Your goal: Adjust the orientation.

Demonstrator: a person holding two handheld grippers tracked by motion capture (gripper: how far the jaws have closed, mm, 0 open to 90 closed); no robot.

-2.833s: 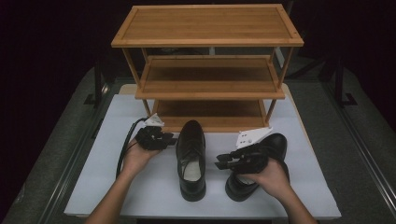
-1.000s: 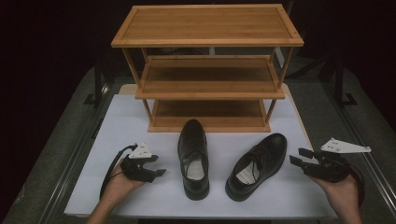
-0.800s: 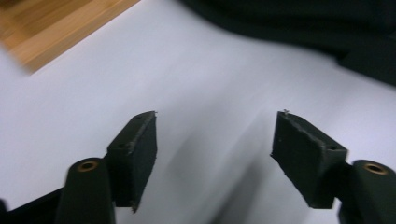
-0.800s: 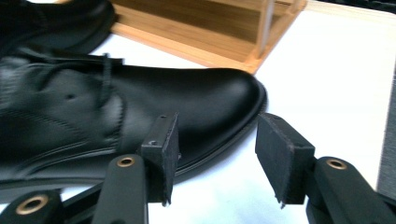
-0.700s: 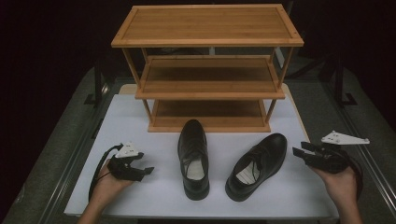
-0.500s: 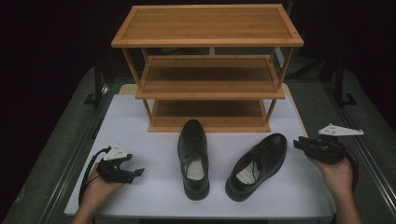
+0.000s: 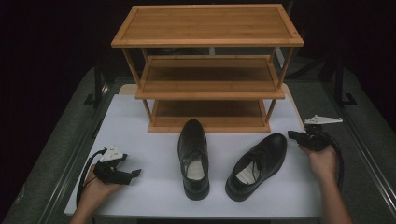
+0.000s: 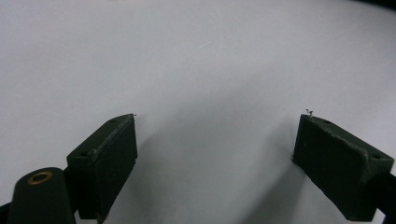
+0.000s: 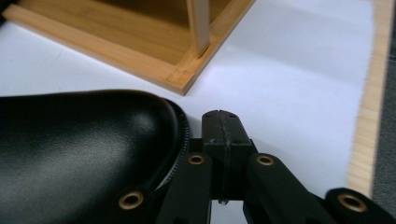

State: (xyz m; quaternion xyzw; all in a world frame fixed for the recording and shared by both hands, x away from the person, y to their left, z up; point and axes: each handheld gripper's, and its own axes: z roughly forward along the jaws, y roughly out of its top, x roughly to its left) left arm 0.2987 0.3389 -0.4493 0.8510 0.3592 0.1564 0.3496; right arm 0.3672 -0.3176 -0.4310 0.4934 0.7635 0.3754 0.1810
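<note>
On the white table (image 7: 140, 116), one three-tier bamboo rack (image 7: 208, 70) stands at the far side with two black shoes in front of it, the left shoe (image 7: 194, 158) and the right shoe (image 7: 257, 165), both now let go and set down, so racking them comes next. Two grippers have drawn back to the table's sides since a few seconds ago: the left gripper (image 7: 135, 172), near left, has just been spreading its jaws over bare table, and the right gripper (image 7: 292, 135) has just pressed its jaws together, empty, beside the right shoe's toe.

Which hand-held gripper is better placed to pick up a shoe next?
Probably the right hand-held gripper: it sits beside the toe of the angled shoe, though its jaws are shut. The left hand-held gripper, jaws open, is farther from the upright shoe.
</note>
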